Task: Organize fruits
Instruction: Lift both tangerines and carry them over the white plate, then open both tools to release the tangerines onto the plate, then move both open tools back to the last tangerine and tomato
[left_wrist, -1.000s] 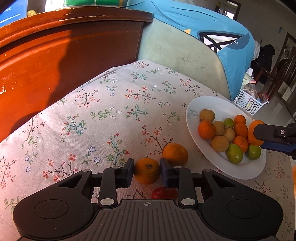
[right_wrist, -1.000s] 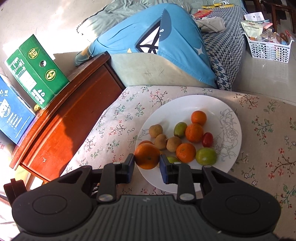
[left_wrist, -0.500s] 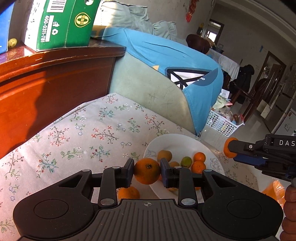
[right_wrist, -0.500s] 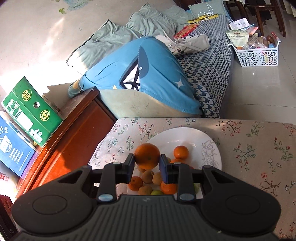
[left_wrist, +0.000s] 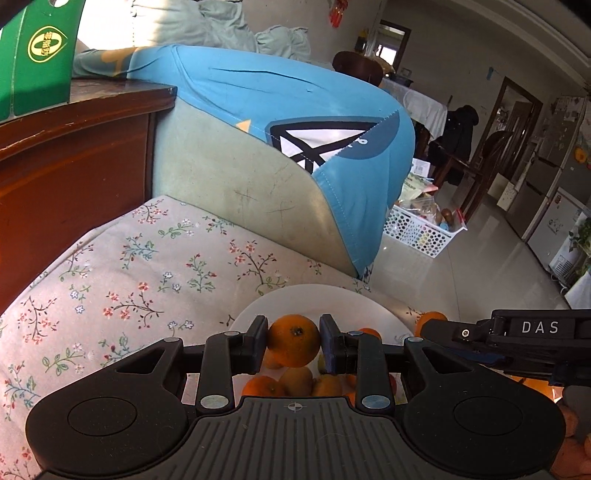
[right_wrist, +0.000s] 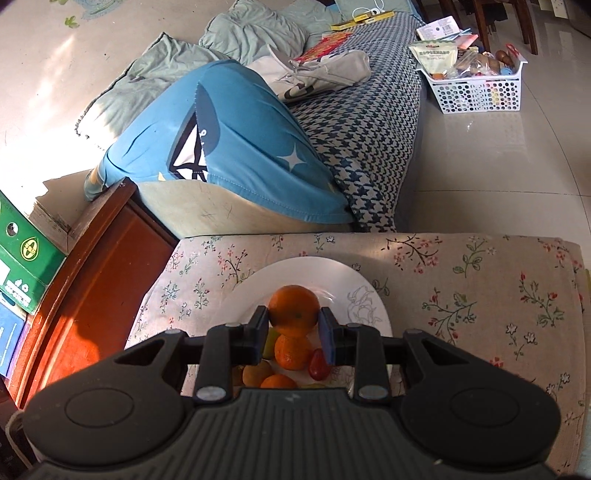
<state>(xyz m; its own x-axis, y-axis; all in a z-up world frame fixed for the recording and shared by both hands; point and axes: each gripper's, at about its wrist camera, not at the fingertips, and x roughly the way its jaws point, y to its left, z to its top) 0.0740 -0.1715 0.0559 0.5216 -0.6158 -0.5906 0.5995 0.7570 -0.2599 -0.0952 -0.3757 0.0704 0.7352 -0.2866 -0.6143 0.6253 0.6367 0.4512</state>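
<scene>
My left gripper (left_wrist: 293, 341) is shut on an orange (left_wrist: 293, 339) and holds it above the near part of a white plate (left_wrist: 314, 299) on the floral tablecloth. My right gripper (right_wrist: 293, 325) is shut on another orange (right_wrist: 293, 305), also above the white plate (right_wrist: 332, 273). The plate holds several fruits: oranges (right_wrist: 291, 352), brownish round fruits (left_wrist: 295, 380), a small red fruit (right_wrist: 317, 365). The right gripper (left_wrist: 430, 322) with its orange shows at the right of the left wrist view.
A red-brown wooden cabinet (left_wrist: 74, 155) with a green box (left_wrist: 33, 55) stands left of the table. A sofa with a blue cloth (right_wrist: 236, 147) lies behind. A white basket (right_wrist: 476, 88) sits on the tiled floor.
Both grippers have risen with their oranges held. The left one lifted its orange off the tablecloth and moved right over the plate. The right one pulled back and up.
</scene>
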